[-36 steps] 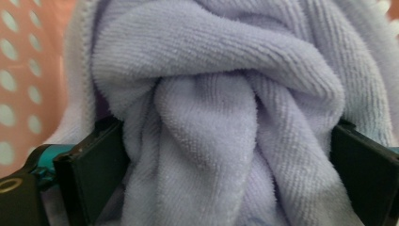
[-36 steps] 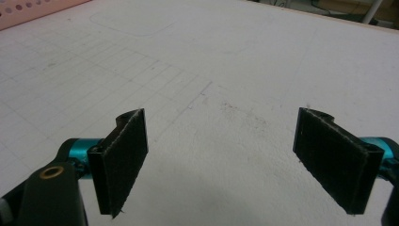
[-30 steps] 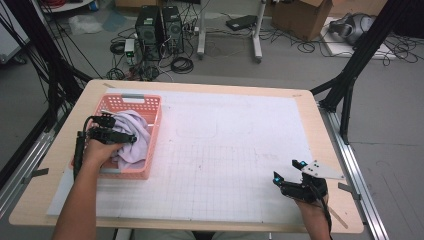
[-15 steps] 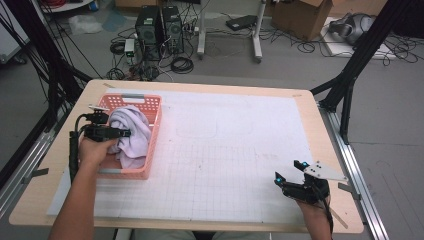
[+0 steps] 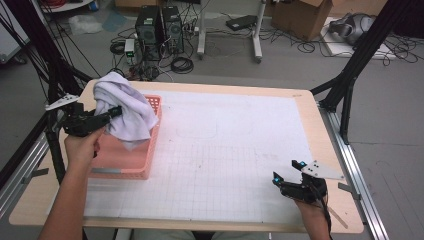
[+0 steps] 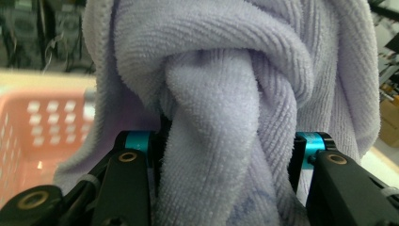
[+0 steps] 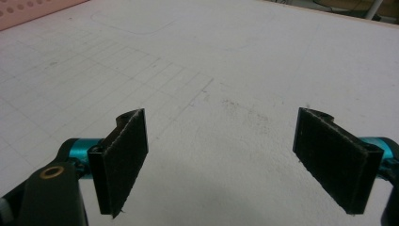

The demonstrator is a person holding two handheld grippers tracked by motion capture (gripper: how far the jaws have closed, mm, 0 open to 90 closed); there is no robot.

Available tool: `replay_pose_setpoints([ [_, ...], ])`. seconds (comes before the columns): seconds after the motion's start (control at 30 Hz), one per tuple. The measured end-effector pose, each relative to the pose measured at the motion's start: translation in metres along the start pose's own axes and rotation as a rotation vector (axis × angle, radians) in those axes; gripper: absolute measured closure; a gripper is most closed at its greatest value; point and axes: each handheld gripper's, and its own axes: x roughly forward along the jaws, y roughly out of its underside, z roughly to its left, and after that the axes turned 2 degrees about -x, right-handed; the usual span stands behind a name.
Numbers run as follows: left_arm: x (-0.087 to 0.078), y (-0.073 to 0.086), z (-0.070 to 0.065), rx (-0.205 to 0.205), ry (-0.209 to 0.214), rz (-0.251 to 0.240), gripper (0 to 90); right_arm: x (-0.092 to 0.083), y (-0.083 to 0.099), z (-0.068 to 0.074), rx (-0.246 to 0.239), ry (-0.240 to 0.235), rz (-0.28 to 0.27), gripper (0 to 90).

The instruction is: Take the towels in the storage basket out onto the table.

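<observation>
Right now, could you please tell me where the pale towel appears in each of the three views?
High view: towel upper left, lifted above the pink basket.
Left gripper view: towel centre, bunched between the left tongs.
Right gripper view: bare mat; no towel.
Shared landmark: the pink basket.

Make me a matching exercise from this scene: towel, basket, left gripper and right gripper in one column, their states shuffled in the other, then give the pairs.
Things:
1. towel
2. basket
3. left gripper
4. right gripper

States:
A. jaws wide apart with nothing between them, low over the white mat
B. pink, standing at the table's left edge
C. pale lilac, bunched, hanging above the basket
D. clamped on bunched cloth

Pairs: 1-C, 2-B, 3-D, 4-A
</observation>
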Motion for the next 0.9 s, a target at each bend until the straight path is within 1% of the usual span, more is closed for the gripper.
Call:
replay_pose_setpoints([
  [0.03,-0.001,-0.002,-0.004,0.006,0.008,-0.012,53.2,0.000,0.000,0.000,0.000,0.000,0.000,17.1],
  [0.07,-0.004,-0.008,-0.015,0.025,0.034,-0.038,53.2,0.000,0.000,0.000,-0.001,0.000,-0.001,17.0],
  [0.1,-0.004,-0.008,-0.015,0.025,0.034,-0.038,53.2,0.000,0.000,0.000,-0.001,0.001,0.000,17.1],
  [0.17,-0.007,-0.014,-0.029,0.052,0.071,-0.064,53.2,0.000,0.000,0.000,-0.001,0.000,-0.002,17.1],
  [0.23,-0.008,-0.020,-0.045,0.087,0.113,-0.083,53.1,0.000,0.000,0.000,-0.001,0.001,-0.002,17.0],
  [0.3,-0.008,-0.027,-0.065,0.126,0.160,-0.101,53.1,0.001,0.000,0.000,-0.002,0.002,-0.003,17.1],
  [0.37,-0.007,-0.031,-0.079,0.143,0.194,-0.112,53.1,0.001,0.000,0.000,-0.001,0.002,-0.003,17.1],
  [0.4,-0.006,-0.033,-0.089,0.157,0.219,-0.116,53.0,0.001,0.000,0.000,0.000,0.003,-0.003,17.0],
  [0.43,-0.004,-0.034,-0.095,0.163,0.233,-0.118,53.0,0.001,0.000,0.000,0.000,0.000,-0.004,17.1],
  [0.47,0.000,-0.034,-0.110,0.182,0.266,-0.116,52.9,0.000,0.000,0.000,-0.003,0.002,-0.005,17.0],
  [0.5,0.000,-0.034,-0.110,0.182,0.266,-0.116,52.9,0.000,0.000,0.000,0.001,0.000,-0.003,17.1],
  [0.57,0.006,-0.030,-0.125,0.189,0.309,-0.106,52.9,-0.001,0.000,0.000,0.002,0.001,-0.004,17.0],
  [0.6,0.014,-0.024,-0.141,0.204,0.348,-0.095,52.9,-0.001,0.000,0.000,0.000,0.001,-0.006,17.0],
  [0.63,0.019,-0.020,-0.149,0.219,0.368,-0.082,52.9,-0.001,0.000,0.000,0.001,0.000,-0.007,17.0],
  [0.67,0.019,-0.020,-0.149,0.219,0.368,-0.082,52.9,-0.001,0.000,0.000,0.001,0.000,-0.007,17.0],
  [0.7,0.024,-0.015,-0.157,0.228,0.385,-0.069,52.9,-0.001,0.000,0.000,0.001,0.000,-0.008,17.0],
  [0.73,0.035,-0.004,-0.170,0.241,0.420,-0.039,52.8,-0.002,0.000,0.000,0.004,0.000,-0.008,17.0],
  [0.77,0.040,0.002,-0.176,0.244,0.431,-0.026,52.9,-0.002,0.000,0.000,0.001,-0.001,-0.008,17.1],
  [0.8,0.040,0.002,-0.176,0.244,0.431,-0.026,52.8,-0.002,0.000,0.000,0.001,-0.001,-0.008,17.1],
  [0.83,0.050,0.013,-0.184,0.245,0.453,0.002,52.8,-0.001,0.001,0.000,-0.007,-0.003,-0.007,17.1],
  [0.87,0.050,0.013,-0.184,0.245,0.453,0.002,52.8,-0.001,0.001,0.000,-0.007,-0.003,-0.007,17.1],
  [0.9,0.058,0.021,-0.189,0.252,0.463,0.026,52.8,0.000,0.001,0.000,0.000,-0.005,-0.005,17.0],
])
